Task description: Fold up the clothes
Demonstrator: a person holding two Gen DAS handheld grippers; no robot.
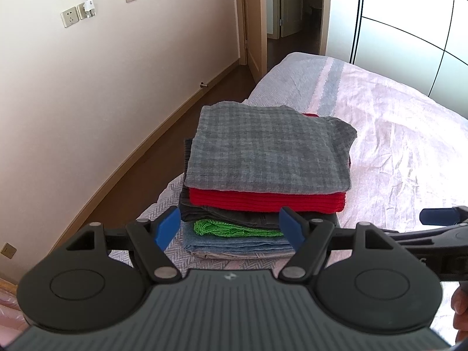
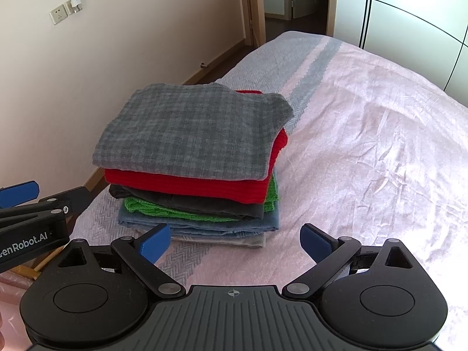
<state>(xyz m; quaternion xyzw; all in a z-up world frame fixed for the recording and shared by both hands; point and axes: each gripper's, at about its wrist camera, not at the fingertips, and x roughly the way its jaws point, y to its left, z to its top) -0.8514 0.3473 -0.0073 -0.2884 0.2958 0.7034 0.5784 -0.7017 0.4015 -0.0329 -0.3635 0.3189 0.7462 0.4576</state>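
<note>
Both tools, left tool [image 1: 229, 228] & right tool [image 2: 235, 241], hang spread apart w/ nothing between the fingers, just short of the folded clothes stack [image 2: 193, 158]. Stack sits on the bed [image 2: 365, 146] near its wall-side edge, grey checked piece [image 1: 269, 149] on top.

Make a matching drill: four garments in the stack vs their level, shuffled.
Items:
1. grey plaid garment
2. red knit
3. green knit
4. blue denim

Levels:
A. just under the top piece
B. near the bottom, below the green layer
C. top of the stack
D. below the dark grey garment

Pairs: 1-C, 2-A, 3-D, 4-B
</note>
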